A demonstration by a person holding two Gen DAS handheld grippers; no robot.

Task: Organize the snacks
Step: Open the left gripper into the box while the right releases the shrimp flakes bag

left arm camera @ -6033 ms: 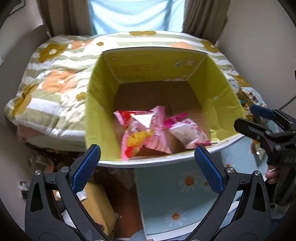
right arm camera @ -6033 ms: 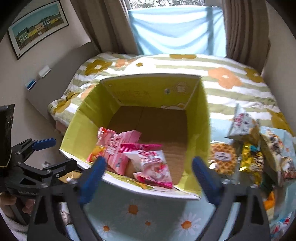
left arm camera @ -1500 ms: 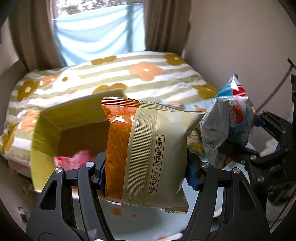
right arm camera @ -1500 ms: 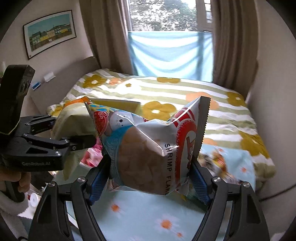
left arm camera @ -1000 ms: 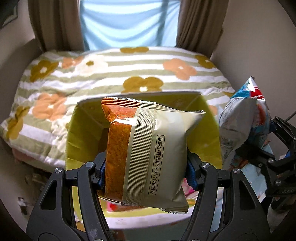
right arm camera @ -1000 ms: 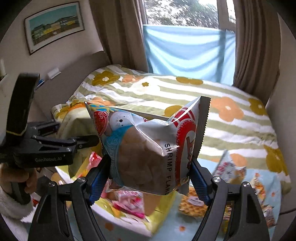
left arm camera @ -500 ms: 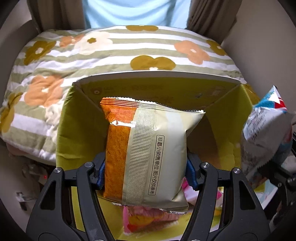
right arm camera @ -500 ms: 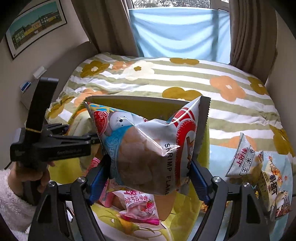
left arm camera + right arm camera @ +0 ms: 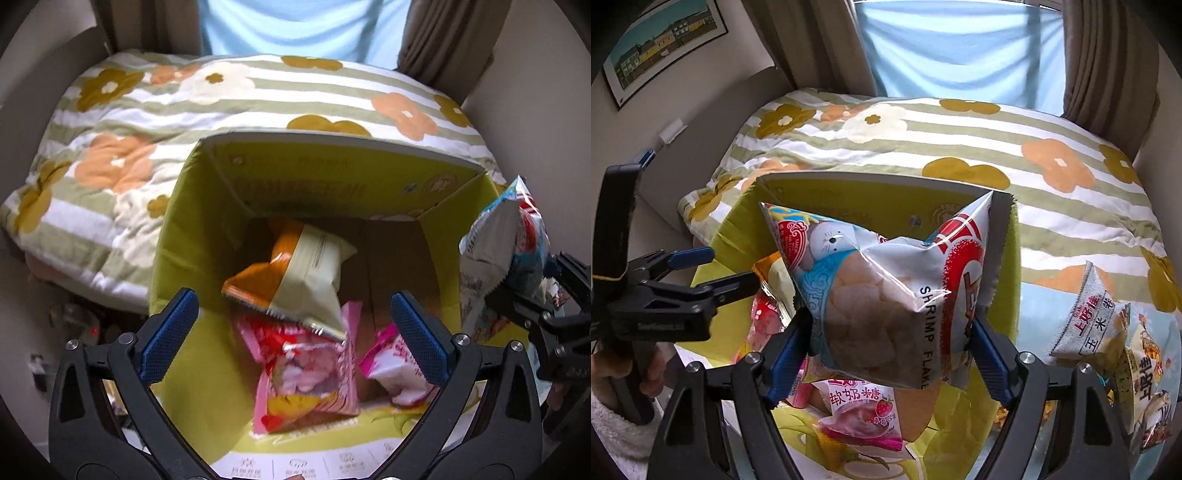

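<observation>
Left tongs are opening wide in the left wrist view, with nothing between the pads. I judge this the drop step: the orange bag is free of them, below and beyond the tips, inside the box over the pink packs.

Right tongs, in the right view, are opening slightly but the pads press the shrimp bag above the box. Next I should release it there.

Left gripper opening — orange-cream packet inside yellow box.
</observation>
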